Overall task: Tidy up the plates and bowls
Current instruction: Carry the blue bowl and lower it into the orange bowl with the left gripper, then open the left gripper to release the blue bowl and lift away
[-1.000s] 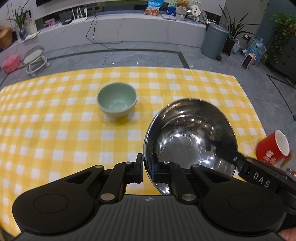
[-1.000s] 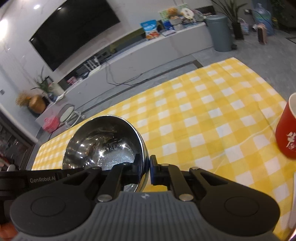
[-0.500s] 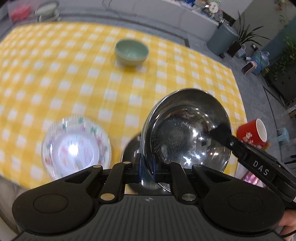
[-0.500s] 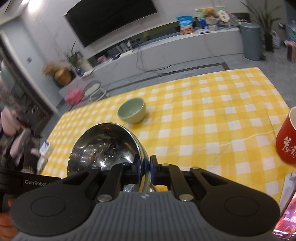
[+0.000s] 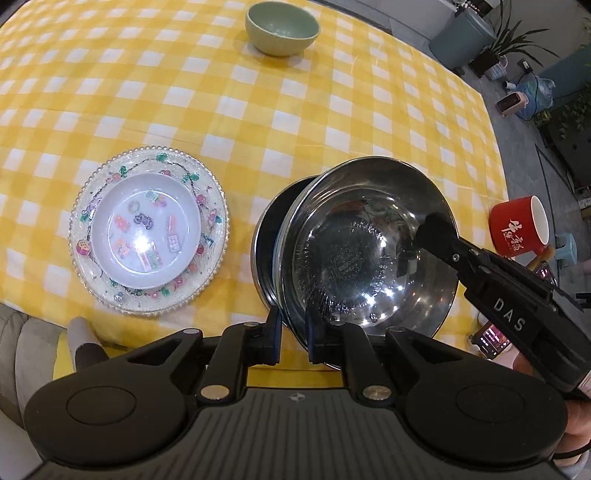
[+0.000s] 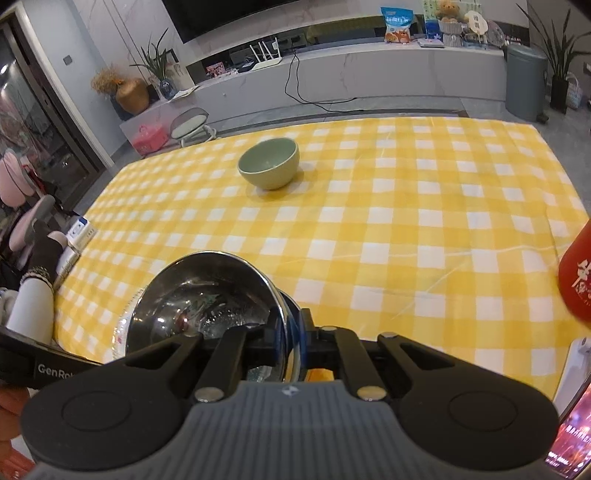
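Checked tablecloth (image 5: 332,122); left gripper (image 5: 293,332) opening, astride steel bowl (image 5: 365,251) rim.

Yellow checked tablecloth (image 5: 332,122) (table beneath), green bowl (image 5: 282,27), patterned plate (image 5: 212,218), red mug (image 5: 517,227)

My left wrist view looks steeply down, close over the steel bowl (image 5: 364,251). My right faces across the table (image 6: 406,229), seemingly lower. Both share the green bowl (image 5: 282,27).
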`<move>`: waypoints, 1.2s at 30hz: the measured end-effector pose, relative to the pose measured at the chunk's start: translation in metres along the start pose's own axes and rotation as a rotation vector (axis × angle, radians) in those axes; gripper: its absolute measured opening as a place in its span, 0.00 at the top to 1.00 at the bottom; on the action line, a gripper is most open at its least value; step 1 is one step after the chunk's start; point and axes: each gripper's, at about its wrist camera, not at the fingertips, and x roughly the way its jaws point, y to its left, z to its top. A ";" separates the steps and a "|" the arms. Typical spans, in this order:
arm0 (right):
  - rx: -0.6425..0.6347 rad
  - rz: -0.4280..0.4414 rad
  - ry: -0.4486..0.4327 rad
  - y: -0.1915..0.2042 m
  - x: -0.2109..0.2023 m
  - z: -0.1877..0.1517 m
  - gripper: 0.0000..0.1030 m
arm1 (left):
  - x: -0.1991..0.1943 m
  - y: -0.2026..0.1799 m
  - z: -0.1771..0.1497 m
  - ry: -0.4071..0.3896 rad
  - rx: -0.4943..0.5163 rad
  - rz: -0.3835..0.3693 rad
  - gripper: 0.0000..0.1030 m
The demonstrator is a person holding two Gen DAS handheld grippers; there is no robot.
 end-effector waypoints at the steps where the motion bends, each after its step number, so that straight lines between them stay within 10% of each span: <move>1: -0.004 -0.005 0.003 0.000 0.001 0.000 0.95 | 0.000 0.000 0.001 0.001 -0.002 0.000 0.87; 36: 0.001 -0.041 0.010 0.000 0.013 -0.001 0.94 | -0.007 0.010 0.016 -0.150 0.091 0.024 0.88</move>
